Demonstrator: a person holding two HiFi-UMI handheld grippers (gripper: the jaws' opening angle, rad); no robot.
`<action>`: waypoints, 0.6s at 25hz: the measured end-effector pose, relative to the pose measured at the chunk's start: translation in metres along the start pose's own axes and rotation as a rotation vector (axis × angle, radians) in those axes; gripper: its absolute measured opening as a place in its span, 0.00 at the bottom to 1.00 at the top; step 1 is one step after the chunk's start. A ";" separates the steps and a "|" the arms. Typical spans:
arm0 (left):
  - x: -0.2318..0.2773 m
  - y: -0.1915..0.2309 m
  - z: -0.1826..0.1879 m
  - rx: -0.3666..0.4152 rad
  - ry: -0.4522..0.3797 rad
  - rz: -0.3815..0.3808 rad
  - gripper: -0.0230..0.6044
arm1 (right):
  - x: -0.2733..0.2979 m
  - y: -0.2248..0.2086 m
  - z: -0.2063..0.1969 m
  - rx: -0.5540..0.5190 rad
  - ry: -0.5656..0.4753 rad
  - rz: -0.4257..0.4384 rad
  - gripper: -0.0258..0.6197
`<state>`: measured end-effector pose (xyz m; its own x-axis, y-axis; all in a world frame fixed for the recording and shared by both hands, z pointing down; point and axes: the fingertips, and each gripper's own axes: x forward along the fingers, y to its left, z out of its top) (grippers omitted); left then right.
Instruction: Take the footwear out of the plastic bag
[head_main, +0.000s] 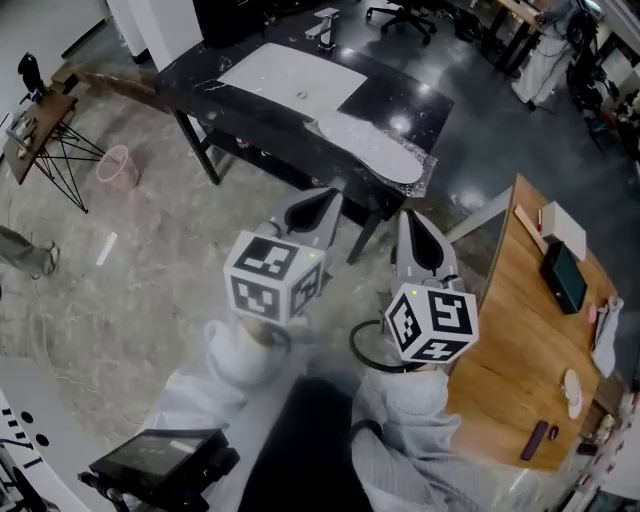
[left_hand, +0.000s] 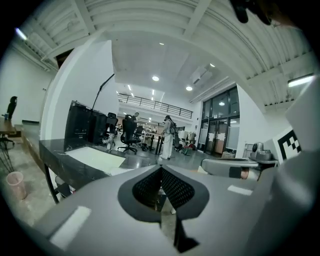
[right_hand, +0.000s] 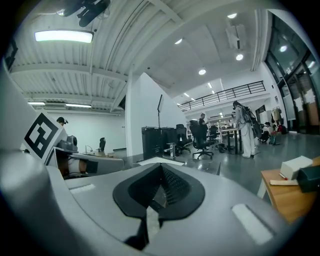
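Approach stage: the dark bench (head_main: 400, 90) carries, at the corner nearest me, the plastic bag (head_main: 375, 150) with what I take to be the footwear, while my left tongs (head_main: 322, 200) and right tongs (head_main: 412, 222), jaws together and empty, hang short of it and must next open and reach.

Black white-veined worktop (head_main: 400, 100), white sheet (head_main: 290, 78), orange-brown wooden worktop (head_main: 520, 330), pink bin (head_main: 118, 167), grey left tool (head_main: 318, 208), grey right tool (head_main: 418, 235), black-and-white square-patterned cube (head_main: 275, 278).
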<state>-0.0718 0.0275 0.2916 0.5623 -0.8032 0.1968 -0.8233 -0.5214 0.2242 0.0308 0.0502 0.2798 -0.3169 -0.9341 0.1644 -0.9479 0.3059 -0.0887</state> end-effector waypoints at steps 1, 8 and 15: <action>0.011 0.009 0.002 -0.002 0.011 -0.010 0.04 | 0.013 -0.002 0.001 0.000 0.006 -0.011 0.06; 0.090 0.058 -0.005 -0.035 0.097 -0.051 0.04 | 0.095 -0.036 -0.010 0.034 0.070 -0.063 0.06; 0.168 0.102 -0.006 -0.042 0.149 -0.032 0.04 | 0.174 -0.077 -0.022 0.044 0.121 -0.049 0.06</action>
<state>-0.0613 -0.1585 0.3536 0.5964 -0.7330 0.3272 -0.8023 -0.5314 0.2719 0.0481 -0.1313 0.3372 -0.2743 -0.9179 0.2868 -0.9609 0.2495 -0.1205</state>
